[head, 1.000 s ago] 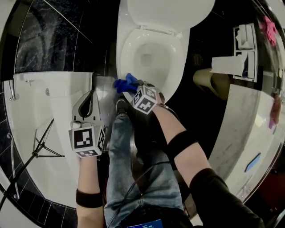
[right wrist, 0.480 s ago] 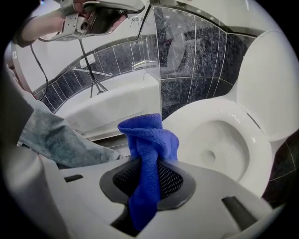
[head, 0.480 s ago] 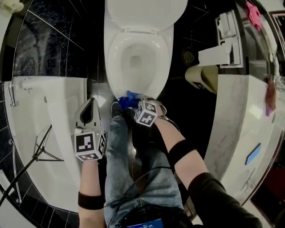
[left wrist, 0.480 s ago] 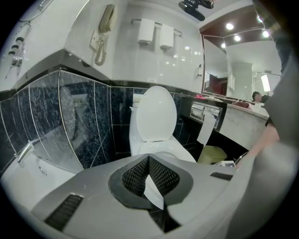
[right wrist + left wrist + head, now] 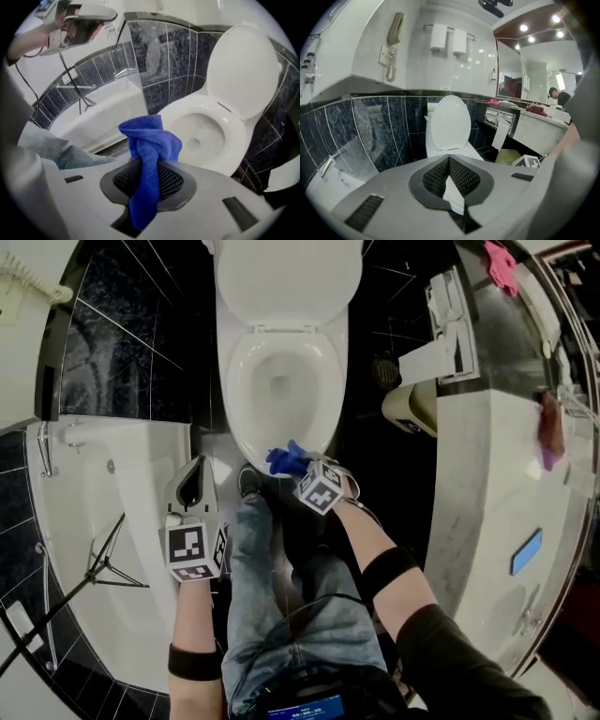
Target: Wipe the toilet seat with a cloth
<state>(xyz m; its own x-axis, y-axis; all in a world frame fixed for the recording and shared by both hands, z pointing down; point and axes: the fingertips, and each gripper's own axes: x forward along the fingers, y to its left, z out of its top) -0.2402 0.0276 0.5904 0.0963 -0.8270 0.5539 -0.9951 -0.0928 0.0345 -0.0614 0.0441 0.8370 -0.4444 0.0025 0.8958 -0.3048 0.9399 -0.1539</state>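
Observation:
The white toilet seat [image 5: 246, 418] rings the bowl, with the lid [image 5: 286, 282] up against the wall. My right gripper [image 5: 292, 465] is shut on a blue cloth [image 5: 287, 459], which hangs just over the seat's front rim. In the right gripper view the blue cloth [image 5: 149, 161] bunches up between the pads, with the toilet seat [image 5: 232, 150] close beyond it. My left gripper [image 5: 191, 486] is shut and holds nothing, off to the left over the bathtub edge. In the left gripper view the raised lid [image 5: 450, 123] stands ahead of its closed jaws.
A white bathtub [image 5: 103, 521] fills the left. A vanity counter [image 5: 487, 484] runs along the right, with a waste bin [image 5: 410, 409] and paper holders [image 5: 441, 320] beside the toilet. The person's jeans-clad leg [image 5: 281, 606] stands in front of the bowl.
The head view has shifted so the toilet sits higher and more centred. The right gripper with the cloth has slid along the seat's front rim from its left side toward the middle.

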